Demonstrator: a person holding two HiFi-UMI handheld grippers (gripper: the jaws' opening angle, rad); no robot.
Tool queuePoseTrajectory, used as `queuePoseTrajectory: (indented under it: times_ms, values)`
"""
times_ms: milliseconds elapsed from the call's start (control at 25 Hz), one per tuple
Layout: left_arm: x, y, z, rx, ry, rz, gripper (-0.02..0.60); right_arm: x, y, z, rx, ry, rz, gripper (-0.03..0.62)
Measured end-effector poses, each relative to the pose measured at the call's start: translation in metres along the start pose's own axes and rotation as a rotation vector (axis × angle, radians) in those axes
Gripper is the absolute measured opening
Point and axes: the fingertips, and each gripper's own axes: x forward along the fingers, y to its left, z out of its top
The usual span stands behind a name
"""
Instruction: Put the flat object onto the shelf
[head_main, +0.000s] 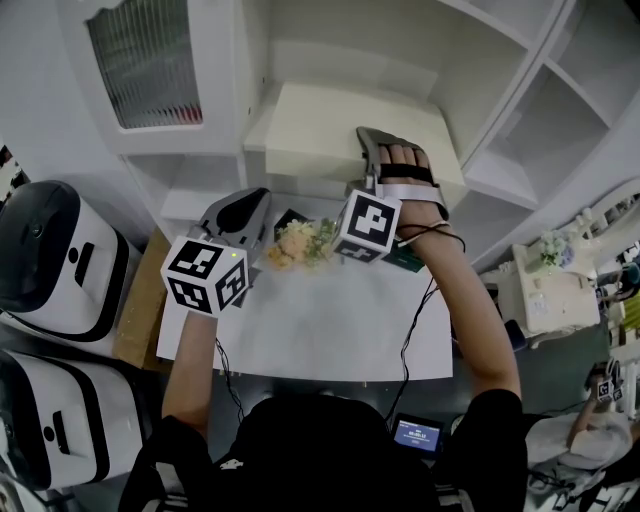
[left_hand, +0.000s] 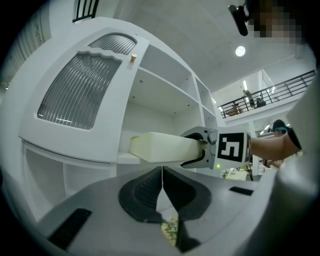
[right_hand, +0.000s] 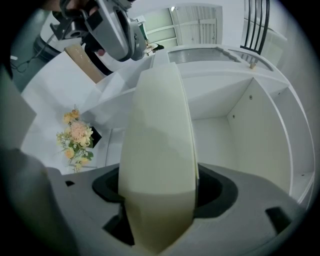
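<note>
Shelf (head_main: 330, 50): white unit with open bays, standing behind the counter.
Counter (head_main: 330, 330): white top (only flowers (head_main: 300, 240) and a dark flat item by them show on it).
Slab (head_main: 320, 130): cream and flat, level, its far part over a shelf ledge and its near end in the right tongs.
Handling: it stays straight though held by one end, so probably stiff and light. The smooth faces may slip, so hold it across the thickness at the short end.
Right tongs (left_hand: 192, 148): jaws wide, one above and one below the slab's end, seemingly gripping it.
Left tongs (left_hand: 162, 175): closed, empty, low over the counter.
</note>
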Motion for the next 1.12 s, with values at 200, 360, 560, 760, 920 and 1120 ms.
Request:
queuePoseTrajectory:
  times_ms: [200, 360, 560, 760, 920, 1120]
  values:
    - [0.0, 0.0, -0.002, 0.002, -0.004, 0.001, 0.008, 0.006, 0.003, -0.003, -0.003, 0.009, 0.02, 0.364]
    - [0.002, 0.0, -0.003, 0.003, -0.002, 0.0, 0.008, 0.015, 0.006, -0.007, -0.008, 0.023, 0.036, 0.391]
    - [0.005, 0.001, -0.005, 0.012, 0.008, 0.001, 0.008, 0.024, 0.007, -0.008, 0.009, 0.027, 0.049, 0.41]
    - [0.008, 0.001, -0.006, 0.022, 0.014, 0.003, 0.008, 0.033, 0.008, -0.01, 0.024, 0.03, 0.06, 0.43]
    - [0.012, 0.002, -0.009, 0.024, 0.023, 0.0, 0.008, 0.04, 0.008, -0.011, 0.026, 0.041, 0.066, 0.443]
    - [0.015, 0.004, -0.012, 0.019, 0.028, 0.004, 0.008, 0.052, 0.007, -0.013, 0.036, 0.055, 0.07, 0.46]
